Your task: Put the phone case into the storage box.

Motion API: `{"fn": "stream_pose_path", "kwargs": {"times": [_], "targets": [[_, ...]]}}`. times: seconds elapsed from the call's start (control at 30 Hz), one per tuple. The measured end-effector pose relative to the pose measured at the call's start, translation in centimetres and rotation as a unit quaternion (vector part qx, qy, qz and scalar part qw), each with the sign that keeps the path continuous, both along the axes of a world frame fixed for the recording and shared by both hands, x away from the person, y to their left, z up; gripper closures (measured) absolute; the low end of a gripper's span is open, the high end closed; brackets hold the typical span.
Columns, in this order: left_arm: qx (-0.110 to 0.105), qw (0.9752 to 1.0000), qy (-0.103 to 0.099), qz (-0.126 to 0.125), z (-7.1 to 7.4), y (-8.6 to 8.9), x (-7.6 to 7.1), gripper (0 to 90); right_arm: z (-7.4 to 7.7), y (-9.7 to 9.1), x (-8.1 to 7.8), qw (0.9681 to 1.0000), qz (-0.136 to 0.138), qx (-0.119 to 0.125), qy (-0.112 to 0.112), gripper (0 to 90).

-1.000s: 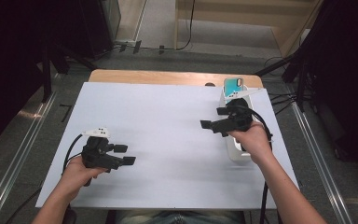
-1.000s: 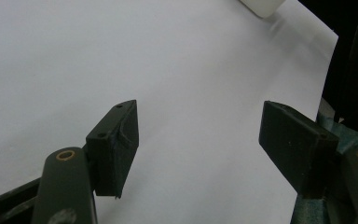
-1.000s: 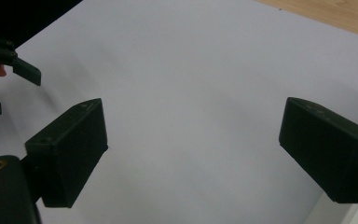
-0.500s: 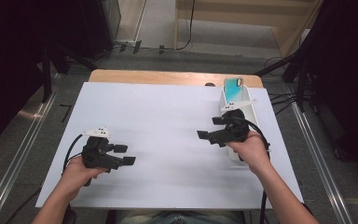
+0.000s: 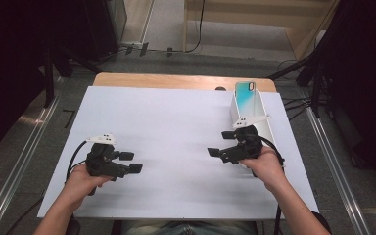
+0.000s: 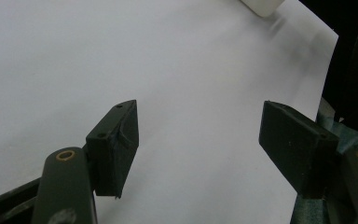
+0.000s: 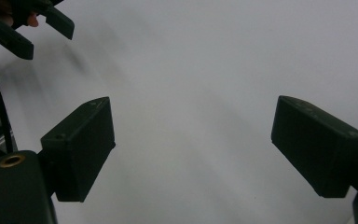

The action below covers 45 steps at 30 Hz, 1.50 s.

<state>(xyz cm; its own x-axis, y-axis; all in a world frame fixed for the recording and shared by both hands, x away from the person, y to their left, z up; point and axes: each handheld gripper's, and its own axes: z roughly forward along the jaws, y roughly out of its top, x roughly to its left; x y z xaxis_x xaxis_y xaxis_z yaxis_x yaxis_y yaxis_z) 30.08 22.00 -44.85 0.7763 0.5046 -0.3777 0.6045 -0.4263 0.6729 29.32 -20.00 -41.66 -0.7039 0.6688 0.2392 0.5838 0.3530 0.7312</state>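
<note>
Gaping wide with nothing between their matte black jaws, the left gripper (image 5: 130,162) and right gripper (image 5: 219,149) hover over the smooth white table sheet (image 5: 176,122). Behind the right gripper, partly hidden by it, lies a long white box (image 5: 257,120) bearing a glossy teal-gradient phone case (image 5: 246,93) near the far right edge.

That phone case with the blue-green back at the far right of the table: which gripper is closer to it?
Right. The right gripper sits just in front of the phone case, over the white box it lies on. The left gripper is far across the table.
</note>
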Motion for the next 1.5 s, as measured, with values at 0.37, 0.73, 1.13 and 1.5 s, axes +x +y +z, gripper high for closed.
{"fn": "stream_pose_path", "kwargs": {"times": [0.37, 0.73, 1.13, 1.5], "targets": [[0.002, 1.0000, -0.001, 0.001, 0.0, 0.0, 0.0, 28.3, -1.4, 0.0, -1.2, 0.9998, 0.017, -0.007, -0.004, 12.3], [0.000, 1.0000, 0.000, 0.002, 0.0, -0.1, 0.0, 28.3, -2.6, -0.5, -2.5, 0.9997, 0.016, -0.015, -0.005, 12.5], [-0.001, 1.0000, -0.001, 0.000, 0.0, 0.0, 0.0, 28.3, -3.7, -1.2, -3.4, 0.9996, 0.017, -0.021, -0.010, 12.5], [-0.001, 1.0000, 0.000, 0.000, 0.0, -0.1, 0.0, 28.3, -4.7, -2.0, -4.7, 0.9989, 0.029, -0.027, -0.025, 12.7]]}}
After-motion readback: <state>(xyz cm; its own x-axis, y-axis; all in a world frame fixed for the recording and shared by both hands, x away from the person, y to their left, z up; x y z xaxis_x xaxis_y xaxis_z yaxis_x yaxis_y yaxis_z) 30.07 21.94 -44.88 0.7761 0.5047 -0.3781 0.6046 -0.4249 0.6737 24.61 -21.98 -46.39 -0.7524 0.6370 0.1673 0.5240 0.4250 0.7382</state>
